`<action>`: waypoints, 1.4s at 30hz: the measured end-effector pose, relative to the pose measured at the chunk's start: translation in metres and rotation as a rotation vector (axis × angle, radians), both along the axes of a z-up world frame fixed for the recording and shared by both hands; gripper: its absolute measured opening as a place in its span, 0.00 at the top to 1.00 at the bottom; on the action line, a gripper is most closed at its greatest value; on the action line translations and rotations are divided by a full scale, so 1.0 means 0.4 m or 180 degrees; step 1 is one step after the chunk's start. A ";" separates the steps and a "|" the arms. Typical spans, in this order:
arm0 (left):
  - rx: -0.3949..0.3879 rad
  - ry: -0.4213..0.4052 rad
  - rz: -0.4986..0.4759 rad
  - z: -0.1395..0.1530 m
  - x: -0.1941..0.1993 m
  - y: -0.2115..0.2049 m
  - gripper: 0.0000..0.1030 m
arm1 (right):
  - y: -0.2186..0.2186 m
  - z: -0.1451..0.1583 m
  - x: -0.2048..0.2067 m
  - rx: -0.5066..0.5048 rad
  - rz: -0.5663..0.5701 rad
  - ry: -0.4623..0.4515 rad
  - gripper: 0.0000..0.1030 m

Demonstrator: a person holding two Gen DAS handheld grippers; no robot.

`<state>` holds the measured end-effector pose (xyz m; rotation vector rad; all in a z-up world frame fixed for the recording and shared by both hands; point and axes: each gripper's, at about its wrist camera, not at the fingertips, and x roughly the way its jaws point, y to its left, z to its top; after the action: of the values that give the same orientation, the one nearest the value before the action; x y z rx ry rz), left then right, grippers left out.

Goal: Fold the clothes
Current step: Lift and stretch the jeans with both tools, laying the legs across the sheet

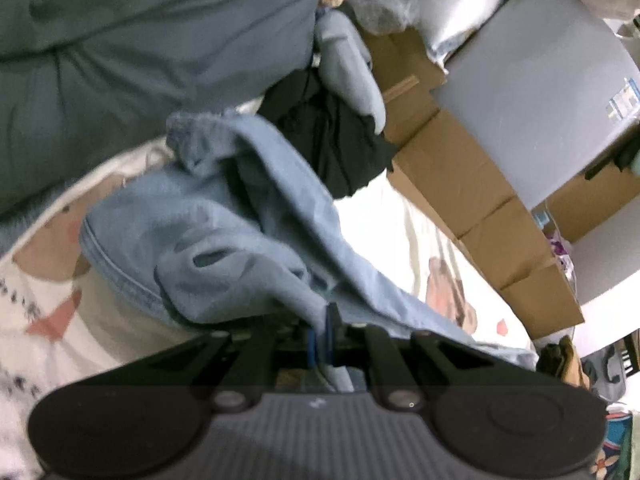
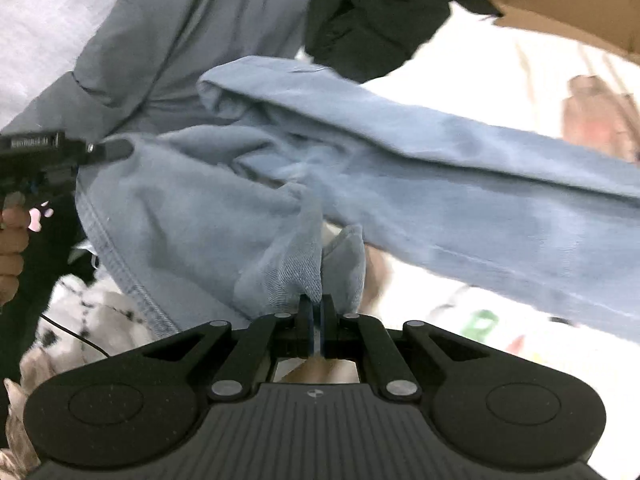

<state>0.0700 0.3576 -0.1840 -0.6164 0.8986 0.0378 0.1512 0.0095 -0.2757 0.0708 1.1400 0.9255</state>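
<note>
In the left wrist view, the left tool (image 1: 325,322) has its two fingers pressed together on a fold of the light blue jeans (image 1: 224,232). The jeans lie crumpled on a bed sheet (image 1: 384,216) that is white with cartoon prints. Behind the jeans is a black garment (image 1: 336,140), and a grey-green blanket (image 1: 140,40) fills the upper left. Brown cardboard boxes (image 1: 480,208) stand along the right edge of the bed.

In the right wrist view, the right tool (image 2: 317,312) is clamped on a bunched piece of the same jeans (image 2: 440,168), and one leg stretches away to the right over the sheet. At the left edge the left tool (image 2: 114,150) touches the denim, held by a hand (image 2: 10,240). The black garment (image 2: 372,28) lies at the top.
</note>
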 end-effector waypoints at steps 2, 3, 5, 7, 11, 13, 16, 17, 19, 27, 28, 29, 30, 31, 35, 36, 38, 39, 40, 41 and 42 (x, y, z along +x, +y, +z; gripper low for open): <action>-0.0048 0.0057 -0.0006 -0.013 -0.010 -0.008 0.94 | -0.045 0.013 0.011 -0.0098 -0.0084 -0.0027 1.00; -0.0067 0.0080 -0.0029 -0.018 -0.014 -0.014 0.94 | -0.061 0.020 0.012 -0.0144 -0.0134 -0.0034 1.00; -0.0108 0.0131 -0.0082 -0.029 -0.023 -0.029 0.94 | -0.097 0.033 0.014 -0.0216 -0.0245 -0.0021 1.00; -0.0117 0.0200 -0.0179 -0.040 -0.028 -0.049 0.94 | -0.130 0.050 0.011 -0.0268 -0.0345 0.0012 1.00; -0.0133 0.0362 -0.0417 -0.068 -0.040 -0.096 0.94 | -0.193 0.075 -0.009 -0.0405 -0.0453 0.0020 1.00; -0.0170 0.0440 -0.0518 -0.083 -0.046 -0.120 0.94 | -0.228 0.085 -0.017 -0.0490 -0.0480 0.0028 1.00; -0.0246 0.0474 -0.0636 -0.096 -0.052 -0.156 0.94 | -0.284 0.108 -0.027 -0.0636 -0.0511 0.0023 1.00; -0.0281 0.0482 -0.0668 -0.099 -0.055 -0.167 0.94 | -0.303 0.117 -0.029 -0.0690 -0.0527 0.0007 1.00; -0.0349 0.0503 -0.0752 -0.108 -0.059 -0.185 0.94 | -0.345 0.137 -0.031 -0.0773 -0.0610 -0.0011 1.00; -0.0529 0.0465 -0.1161 -0.118 -0.079 -0.273 0.94 | -0.458 0.197 -0.067 -0.1132 -0.0796 -0.0028 1.00; -0.0552 0.0467 -0.1186 -0.120 -0.080 -0.281 0.94 | -0.469 0.203 -0.070 -0.1170 -0.0816 -0.0022 1.00; -0.0566 0.0469 -0.1208 -0.122 -0.083 -0.289 0.94 | -0.481 0.209 -0.073 -0.1212 -0.0837 -0.0017 1.00; -0.0589 0.0472 -0.1228 -0.124 -0.084 -0.296 0.94 | -0.493 0.216 -0.076 -0.1261 -0.0857 -0.0013 1.00; -0.0626 0.0473 -0.1245 -0.125 -0.085 -0.301 0.94 | -0.503 0.221 -0.079 -0.1306 -0.0871 -0.0011 1.00; -0.0744 0.0478 -0.1273 -0.129 -0.089 -0.325 0.94 | -0.540 0.243 -0.086 -0.1492 -0.0914 -0.0016 1.00; -0.0756 0.0466 -0.1295 -0.127 -0.089 -0.333 0.94 | -0.545 0.248 -0.086 -0.1531 -0.0930 -0.0042 1.00; -0.0724 0.0482 -0.1358 -0.128 -0.088 -0.349 0.87 | -0.557 0.254 -0.083 -0.1598 -0.0982 -0.0083 1.00; -0.0716 0.0540 -0.1369 -0.136 -0.086 -0.352 0.85 | -0.567 0.254 -0.081 -0.1625 -0.1030 -0.0084 1.00; -0.0717 0.0592 -0.1374 -0.143 -0.085 -0.353 0.83 | -0.575 0.253 -0.078 -0.1655 -0.1072 -0.0088 1.00; -0.0723 0.0626 -0.1361 -0.150 -0.085 -0.346 0.82 | -0.582 0.251 -0.075 -0.1688 -0.1109 -0.0094 1.00; -0.0712 0.0643 -0.1335 -0.153 -0.082 -0.336 0.81 | -0.586 0.247 -0.072 -0.1733 -0.1129 -0.0104 1.00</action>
<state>0.0371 0.2231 -0.2452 -0.6273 1.2242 -0.3881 0.1225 -0.2250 -0.1768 -0.1804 1.2646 0.2845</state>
